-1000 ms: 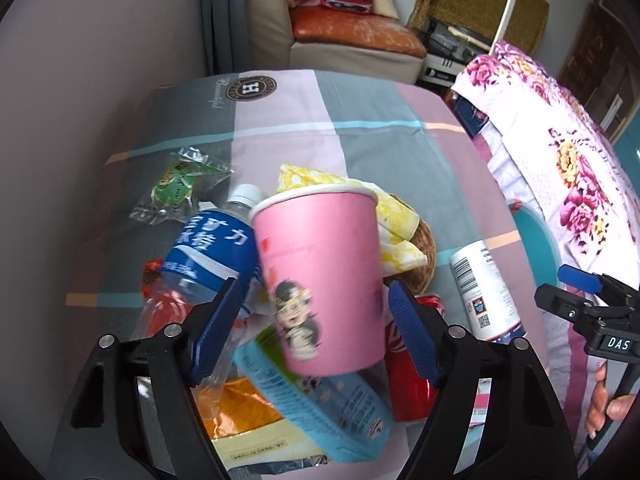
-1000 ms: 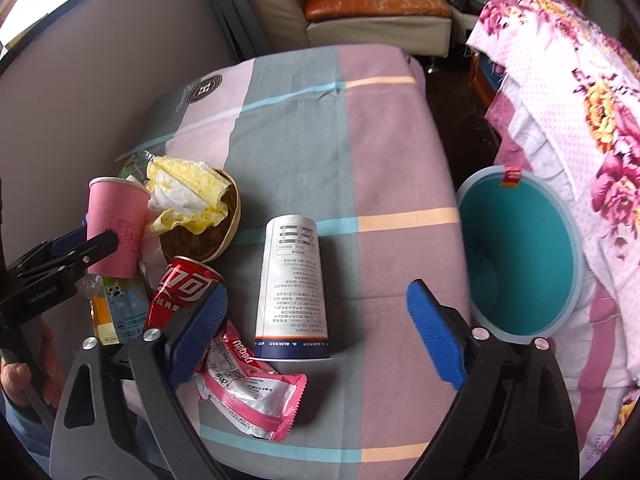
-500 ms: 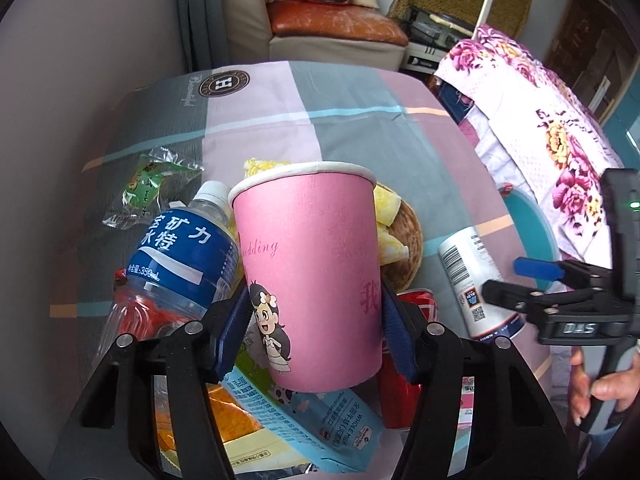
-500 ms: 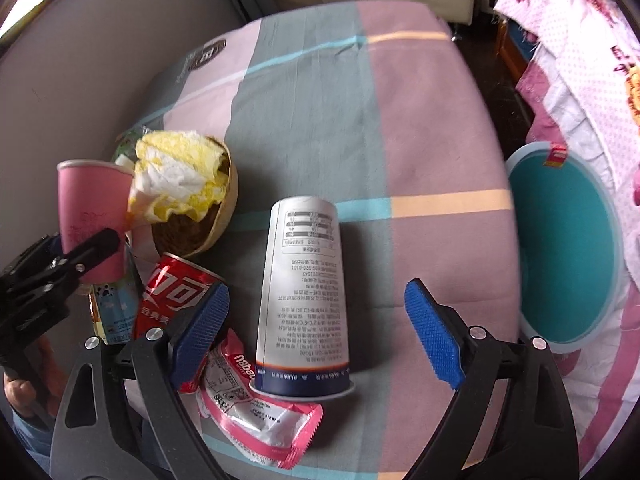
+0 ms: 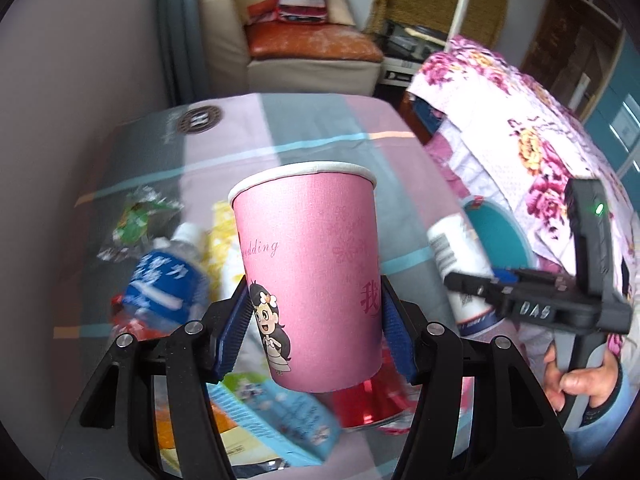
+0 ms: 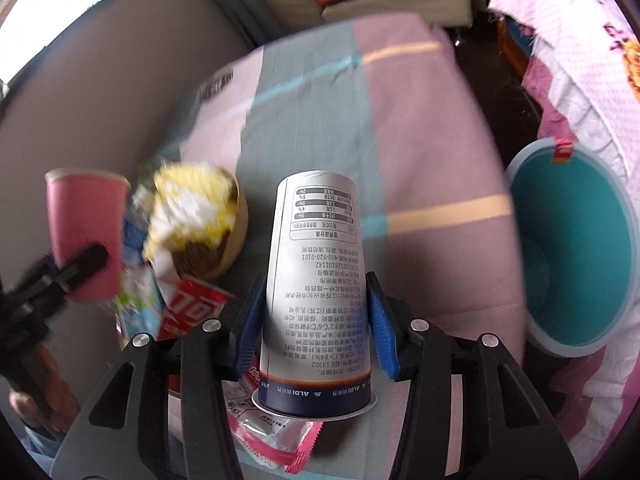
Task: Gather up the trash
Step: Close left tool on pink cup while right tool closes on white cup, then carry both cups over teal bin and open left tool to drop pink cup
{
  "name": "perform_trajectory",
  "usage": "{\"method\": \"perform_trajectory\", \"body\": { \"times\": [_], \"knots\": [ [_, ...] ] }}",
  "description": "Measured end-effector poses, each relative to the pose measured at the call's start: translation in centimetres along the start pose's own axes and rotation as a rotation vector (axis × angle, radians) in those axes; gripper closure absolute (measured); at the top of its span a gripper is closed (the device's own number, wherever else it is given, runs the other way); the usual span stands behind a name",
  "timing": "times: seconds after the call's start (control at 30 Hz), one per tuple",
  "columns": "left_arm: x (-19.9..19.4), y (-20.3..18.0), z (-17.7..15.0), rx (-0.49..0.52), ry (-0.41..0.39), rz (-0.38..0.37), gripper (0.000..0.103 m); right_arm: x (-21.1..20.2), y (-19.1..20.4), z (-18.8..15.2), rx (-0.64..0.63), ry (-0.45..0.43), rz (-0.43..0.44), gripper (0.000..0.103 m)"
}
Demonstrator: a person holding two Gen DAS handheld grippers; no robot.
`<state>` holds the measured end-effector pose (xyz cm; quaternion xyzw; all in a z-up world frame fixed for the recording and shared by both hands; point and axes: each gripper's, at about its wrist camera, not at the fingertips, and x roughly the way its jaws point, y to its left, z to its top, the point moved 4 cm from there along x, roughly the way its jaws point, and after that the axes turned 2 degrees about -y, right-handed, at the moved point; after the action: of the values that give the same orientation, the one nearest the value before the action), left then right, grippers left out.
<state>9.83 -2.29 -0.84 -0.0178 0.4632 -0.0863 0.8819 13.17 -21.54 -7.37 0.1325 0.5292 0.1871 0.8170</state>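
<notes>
My left gripper (image 5: 314, 322) is shut on a pink paper cup (image 5: 308, 268) with a cartoon girl, held upright above the trash pile; the cup also shows in the right wrist view (image 6: 86, 232). My right gripper (image 6: 316, 322) is shut on a white and navy yogurt cup (image 6: 316, 292) lying on the striped cloth (image 6: 420, 100). A teal trash bin (image 6: 580, 248) stands open to the right, beside the table; it also shows in the left wrist view (image 5: 496, 226).
A blue-label water bottle (image 5: 164, 276), a red cola can (image 6: 192, 310), a light blue carton (image 5: 276, 412), a pink wrapper (image 6: 276, 436), a green wrapper (image 5: 136, 216) and a coconut shell with yellow tissue (image 6: 196, 224) lie on the table. A flowered quilt (image 5: 532, 152) is at the right.
My left gripper closed on the pink cup and lifted it. My right gripper moved forward over the yogurt cup and closed on it.
</notes>
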Motion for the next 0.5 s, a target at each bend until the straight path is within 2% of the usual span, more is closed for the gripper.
{"method": "perform_trajectory", "body": {
  "times": [0.23, 0.4, 0.5],
  "knots": [
    [2.9, -7.4, 1.6, 0.107, 0.041, -0.104, 0.041, -7.3, -6.2, 1.8, 0.122, -0.177, -0.051, 0.057],
    [5.9, -14.1, 2.5, 0.2, 0.067, -0.184, 0.041, -11.5, -12.3, 1.1, 0.232, -0.269, -0.117, 0.057],
    [8.1, -18.2, 2.5, 0.254, 0.093, -0.219, 0.041, -13.1, -15.4, 0.2, 0.286, -0.295, -0.142, 0.057]
  ]
}}
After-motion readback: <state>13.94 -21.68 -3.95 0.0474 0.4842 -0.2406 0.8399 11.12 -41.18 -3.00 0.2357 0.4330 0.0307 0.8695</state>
